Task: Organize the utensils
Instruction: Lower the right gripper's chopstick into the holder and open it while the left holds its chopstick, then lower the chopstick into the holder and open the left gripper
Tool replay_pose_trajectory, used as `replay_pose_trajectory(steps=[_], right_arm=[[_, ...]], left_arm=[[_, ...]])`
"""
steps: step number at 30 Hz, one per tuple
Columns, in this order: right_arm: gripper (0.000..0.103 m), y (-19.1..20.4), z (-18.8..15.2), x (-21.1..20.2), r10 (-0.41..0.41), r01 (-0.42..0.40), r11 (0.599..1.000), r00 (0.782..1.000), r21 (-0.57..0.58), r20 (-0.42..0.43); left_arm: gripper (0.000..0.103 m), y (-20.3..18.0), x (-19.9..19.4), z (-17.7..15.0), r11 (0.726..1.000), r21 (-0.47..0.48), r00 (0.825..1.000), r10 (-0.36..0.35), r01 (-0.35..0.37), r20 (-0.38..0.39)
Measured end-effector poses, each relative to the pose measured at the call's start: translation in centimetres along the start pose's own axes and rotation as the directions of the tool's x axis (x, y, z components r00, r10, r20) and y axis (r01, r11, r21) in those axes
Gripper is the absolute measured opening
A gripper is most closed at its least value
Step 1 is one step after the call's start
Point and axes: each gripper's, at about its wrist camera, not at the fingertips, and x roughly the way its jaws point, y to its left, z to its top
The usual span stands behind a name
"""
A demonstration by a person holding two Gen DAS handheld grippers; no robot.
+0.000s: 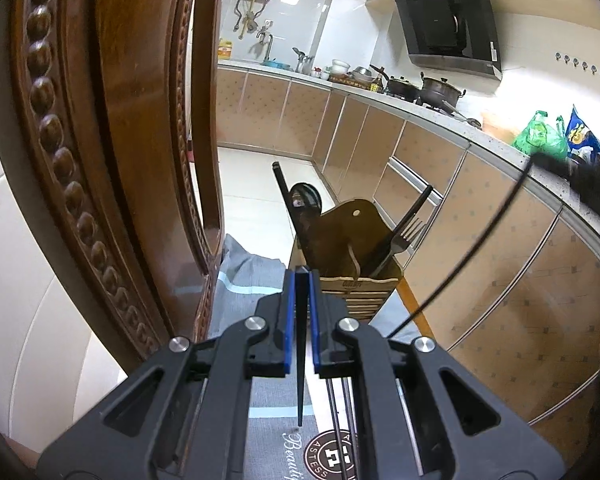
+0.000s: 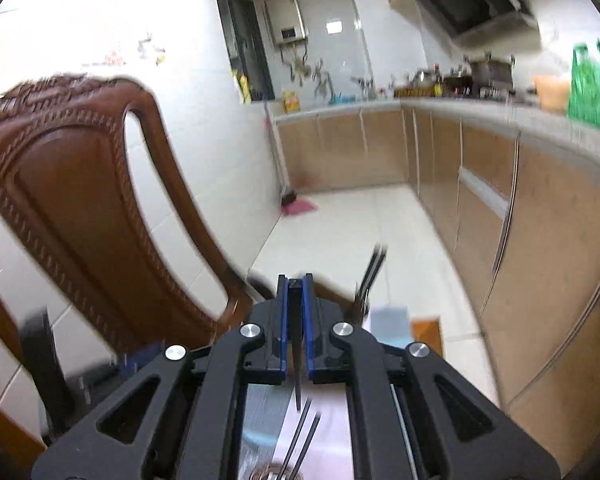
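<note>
The left gripper [image 1: 302,270], black with blue pads, is seen narrow, its jaws clamped on a thin black tapered chopstick [image 1: 300,360] that runs back down between the pads, with its pointed tip over the grey printed table mat [image 1: 268,432]. Just past the fingertips a brown slotted wooden utensil holder [image 1: 358,292] is seen standing on the mat at the table edge. A dark metal fork [image 1: 404,236] is held in it with tines up, leaning right, alongside a black utensil handle [image 1: 414,210]; a further dark tool with a round head [image 1: 306,200] and a straight black stick [image 1: 282,188] are seen on the holder's left side. More thin black chopsticks [image 1: 340,420] are seen lying on the mat below the gripper. A carved brown wooden chair back [image 1: 100,140] fills the left of this view, and a kitchen counter [image 1: 480,136] with pots and a green plastic bag [image 1: 540,136] is seen to the right.

The right gripper [image 2: 296,280] is likewise seen narrow, clamped on a second black tapered chopstick [image 2: 297,356], tip hanging back under the pads. The right wrist view is blurred. Loose black chopsticks [image 2: 300,440] are made out below it, and upright utensils [image 2: 370,276] just beyond the fingertips to the right; the holder itself cannot be told there.
</note>
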Motion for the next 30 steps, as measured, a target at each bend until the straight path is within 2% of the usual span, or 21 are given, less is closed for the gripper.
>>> replay_pose_trajectory(steps=[6,11,16,21,23,25,27,30], right_arm=[[0.007,-0.2,5.9,1.6,-0.069,0.07,0.997,0.996,-0.022,0.053],[0.007,-0.9,7.4,4.3,-0.107,0.109,0.994,0.992,-0.017,0.067],[0.007,-2.5,5.1,8.7,-0.129,0.128,0.991,0.991,0.033,0.039],[0.008,-4.9,-0.3,12.2,-0.105,0.109,0.99,0.993,0.086,-0.052],[0.017,-5.4,-1.6,11.8,-0.081,0.086,0.992,0.995,0.097,-0.057],[0.054,-6.2,-2.9,10.0,-0.049,0.052,0.992,0.998,0.114,-0.034],[0.064,-7.0,-4.4,7.3,-0.039,0.039,0.989,0.999,0.141,0.003],[0.073,-8.3,-8.7,2.5,-0.017,0.01,0.985,0.999,0.173,0.039]], left_arm=[[0.007,0.2,0.3,0.1,1.0,-0.007,1.0,-0.005,0.005,-0.003],[0.007,0.3,0.3,0.2,1.0,-0.008,1.0,-0.007,0.007,0.0],[0.007,0.3,0.4,0.1,1.0,-0.008,1.0,-0.006,0.006,-0.001],[0.007,0.2,0.5,0.1,1.0,-0.009,1.0,-0.006,0.006,0.0],[0.007,0.2,0.5,0.1,1.0,-0.006,1.0,-0.004,0.004,-0.002],[0.006,0.1,0.5,0.1,1.0,-0.008,1.0,0.001,-0.001,-0.001],[0.007,0.0,0.4,0.1,1.0,-0.009,1.0,0.007,-0.007,0.005],[0.007,-0.4,0.0,0.1,1.0,-0.004,1.0,0.021,-0.021,0.017]])
